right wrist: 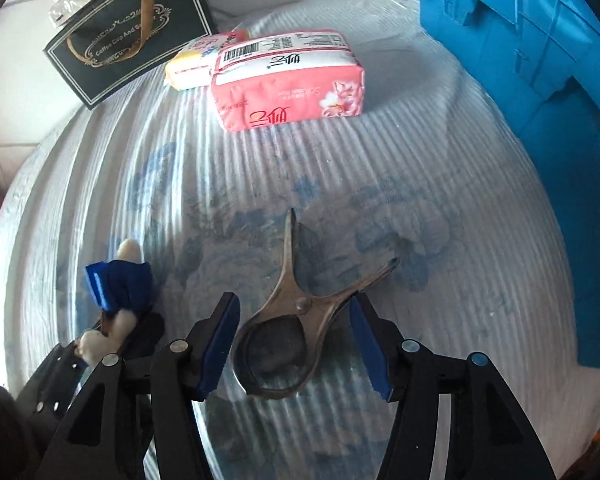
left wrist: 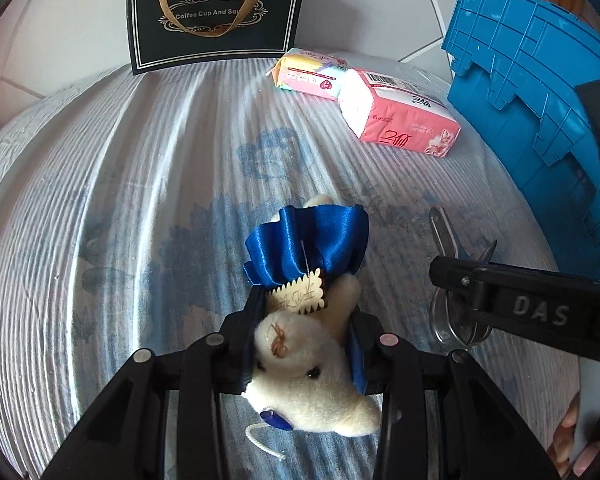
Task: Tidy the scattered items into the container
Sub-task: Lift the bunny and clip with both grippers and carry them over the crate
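Note:
My left gripper (left wrist: pixel 304 320) is shut on a cream plush bear (left wrist: pixel 304 368) in a blue satin dress, lying on the striped cloth. The bear also shows at lower left in the right wrist view (right wrist: pixel 118 292). My right gripper (right wrist: pixel 296 344) is open, its blue-padded fingers (right wrist: pixel 218 352) on either side of a clear plastic clip (right wrist: pixel 296 312) lying flat on the cloth. The clip also shows in the left wrist view (left wrist: pixel 452 280). The blue plastic crate (left wrist: pixel 532 92) stands at the right; it also shows in the right wrist view (right wrist: pixel 540 60).
A pink tissue pack (right wrist: pixel 288 84) and a pastel tissue pack (right wrist: pixel 196 60) lie at the far side of the cloth. A black paper gift bag (left wrist: pixel 216 16) stands behind them near the tiled wall. The cloth-covered surface (left wrist: pixel 120 180) drops off at the left.

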A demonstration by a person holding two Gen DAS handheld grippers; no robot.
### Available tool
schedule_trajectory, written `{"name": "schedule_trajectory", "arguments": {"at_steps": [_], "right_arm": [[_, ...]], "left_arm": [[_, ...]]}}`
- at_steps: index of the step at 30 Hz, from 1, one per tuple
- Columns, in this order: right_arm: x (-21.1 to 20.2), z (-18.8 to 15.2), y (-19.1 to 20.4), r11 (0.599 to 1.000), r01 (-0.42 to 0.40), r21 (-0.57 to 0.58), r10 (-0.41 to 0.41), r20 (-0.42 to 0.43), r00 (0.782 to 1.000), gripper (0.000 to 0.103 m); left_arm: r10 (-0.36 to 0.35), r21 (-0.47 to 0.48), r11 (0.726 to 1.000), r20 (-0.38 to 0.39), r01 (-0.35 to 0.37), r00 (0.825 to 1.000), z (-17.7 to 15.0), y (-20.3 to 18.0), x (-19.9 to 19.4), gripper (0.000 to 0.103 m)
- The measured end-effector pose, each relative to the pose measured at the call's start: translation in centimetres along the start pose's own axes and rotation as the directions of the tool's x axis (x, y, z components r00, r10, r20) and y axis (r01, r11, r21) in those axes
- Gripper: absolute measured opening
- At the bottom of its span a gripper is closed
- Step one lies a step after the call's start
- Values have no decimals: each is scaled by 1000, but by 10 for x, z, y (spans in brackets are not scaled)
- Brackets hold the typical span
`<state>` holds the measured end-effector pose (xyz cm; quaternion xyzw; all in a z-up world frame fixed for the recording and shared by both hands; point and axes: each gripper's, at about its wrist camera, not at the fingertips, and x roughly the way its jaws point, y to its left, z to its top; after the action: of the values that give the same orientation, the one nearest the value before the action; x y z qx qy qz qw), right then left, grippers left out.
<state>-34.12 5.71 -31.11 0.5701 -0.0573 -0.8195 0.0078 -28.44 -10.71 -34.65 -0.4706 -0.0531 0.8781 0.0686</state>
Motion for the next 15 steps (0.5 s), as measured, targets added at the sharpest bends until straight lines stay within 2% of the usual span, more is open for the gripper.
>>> {"name": "schedule_trajectory", "arguments": {"at_steps": [1,3,8,9,11,12,13,14,15], "right_arm": [[9,-2,0,1000,12,-16,-13,-31,999,56],[9,-12,3,993,55,-102,-58,-22,998,43],[10,-25,-13,990,62,-124,-68,-40,997,43],[12,-24,-12,989,63,-132,-68,-35,997,45],[17,-21,-6,986,54,-160,-58,-16,998,58],[21,-22,-4,983,56,-172,-57,3,998,59],[23,-23,-2,982,54,-180,-51,23,998,50],[23,-23,-2,982,53,-184,-49,28,998,35],[22,-25,-1,982,39,-184,-35,27,999,36]], "left_arm": [[2,8,1000,0,-2,1000,-1,0,-1,35],[2,9,1000,3,-2,1000,-3,-1,-2,35],[-9,14,1000,3,9,1000,-1,-8,0,35],[-3,22,1000,4,3,1000,0,-9,0,35],[3,32,999,3,-3,1000,-1,-11,0,35],[4,31,1000,-1,-4,1000,-1,-10,-2,35],[8,30,1000,0,-8,1000,-1,-10,-4,35],[14,31,999,10,-14,1000,-1,-10,-9,35],[23,34,999,25,-24,999,0,-11,-16,35]]}}
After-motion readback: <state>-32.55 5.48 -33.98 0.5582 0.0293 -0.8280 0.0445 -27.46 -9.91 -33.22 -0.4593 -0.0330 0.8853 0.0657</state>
